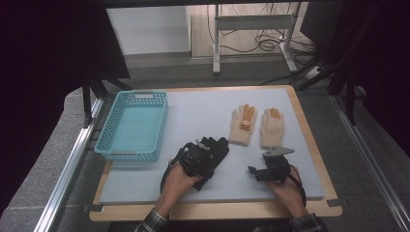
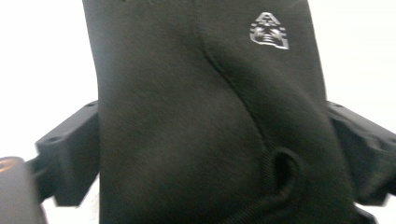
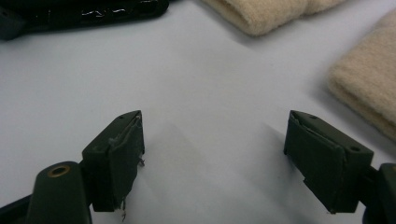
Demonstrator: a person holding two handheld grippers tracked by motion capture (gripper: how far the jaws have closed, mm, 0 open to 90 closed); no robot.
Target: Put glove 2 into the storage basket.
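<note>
A black glove (image 1: 218, 146) lies on the grey mat (image 1: 193, 108), its fingers pointing away from me. My left gripper (image 1: 204, 151) is over its cuff end. In the left gripper view the glove (image 2: 187, 93), with a small silver logo, lies between the two jaws of my left gripper (image 2: 212, 154), which stand wide at either edge of it without squeezing it. My right gripper (image 1: 258, 167) rests low over the bare mat to the right. It (image 3: 215, 135) stands open with nothing between its jaws.
Two beige knit gloves (image 1: 243, 126) (image 1: 271, 128) lie side by side behind the right gripper; their cuffs (image 3: 271, 14) (image 3: 369, 88) are just ahead of its jaws. A teal plastic basket (image 1: 128, 154) stands at the mat's left edge. Table legs and cables are beyond.
</note>
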